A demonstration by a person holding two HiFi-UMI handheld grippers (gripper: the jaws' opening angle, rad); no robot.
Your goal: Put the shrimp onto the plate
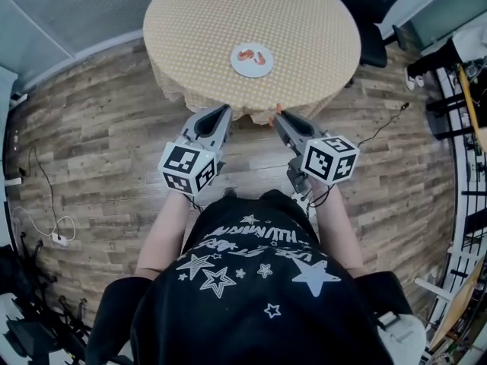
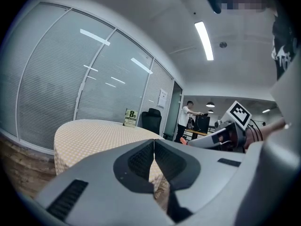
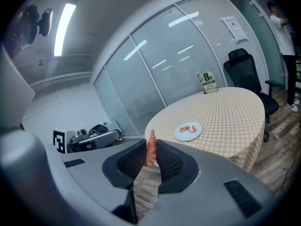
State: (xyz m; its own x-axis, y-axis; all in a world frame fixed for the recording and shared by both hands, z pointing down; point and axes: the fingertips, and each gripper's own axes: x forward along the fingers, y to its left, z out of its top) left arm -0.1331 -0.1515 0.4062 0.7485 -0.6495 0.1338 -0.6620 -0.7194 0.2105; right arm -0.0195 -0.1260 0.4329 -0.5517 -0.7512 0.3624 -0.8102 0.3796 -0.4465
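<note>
A white plate (image 1: 252, 60) (image 3: 188, 131) lies on the round table (image 1: 198, 21), near its front edge, with two orange shrimp (image 1: 247, 55) (image 3: 187, 128) on it. My right gripper (image 1: 278, 117) (image 3: 151, 153) is shut on a third shrimp (image 3: 151, 148), whose orange tip pokes up between the jaws; in the head view it shows as an orange speck (image 1: 278, 108). That gripper hangs over the floor just short of the table's edge. My left gripper (image 1: 223, 112) (image 2: 154, 150) is beside it, shut and holding nothing.
The table wears a yellow checked cloth (image 1: 304, 14) hanging over its rim. A black office chair (image 1: 371, 29) (image 3: 243, 67) stands at its right, a small sign (image 3: 206, 83) (image 2: 130, 117) on its far side. Cables (image 1: 46, 226) lie on the wooden floor at left. A person (image 2: 185, 119) stands in the background.
</note>
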